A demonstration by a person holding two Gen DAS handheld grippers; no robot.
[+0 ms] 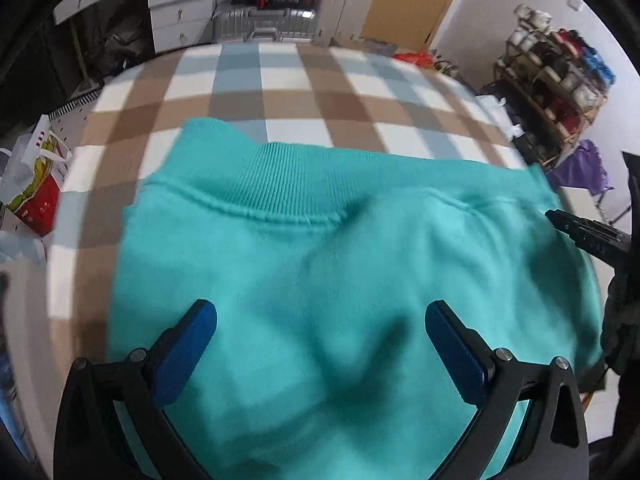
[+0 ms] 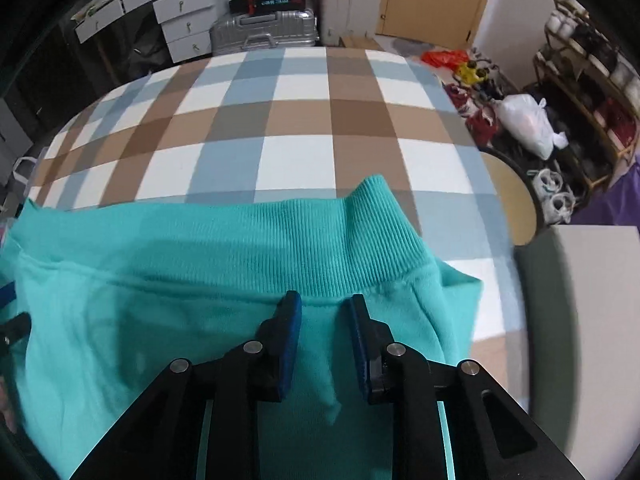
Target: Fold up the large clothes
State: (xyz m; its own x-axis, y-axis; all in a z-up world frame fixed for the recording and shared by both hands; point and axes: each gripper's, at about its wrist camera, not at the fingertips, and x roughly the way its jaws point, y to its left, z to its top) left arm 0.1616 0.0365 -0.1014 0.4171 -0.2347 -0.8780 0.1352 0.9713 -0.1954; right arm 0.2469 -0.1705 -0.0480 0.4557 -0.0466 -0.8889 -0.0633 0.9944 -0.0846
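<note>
A teal sweatshirt (image 1: 320,264) lies on a bed with a blue, brown and white checked cover (image 1: 304,92). Its ribbed band (image 1: 280,176) faces away from me. My left gripper (image 1: 320,320) is wide open just above the cloth, holding nothing. My right gripper (image 2: 325,312) has its jaws partly closed with a fold of the sweatshirt (image 2: 200,320) between them, just below the ribbed band (image 2: 312,248). The right gripper also shows at the right edge of the left wrist view (image 1: 580,232).
A silver suitcase (image 2: 264,32) and white drawers (image 2: 180,20) stand beyond the bed. A shoe rack (image 2: 588,112), a white bag (image 2: 528,124) and a round wooden stool (image 2: 508,196) are on the right. Shopping bags (image 1: 36,176) sit at the left.
</note>
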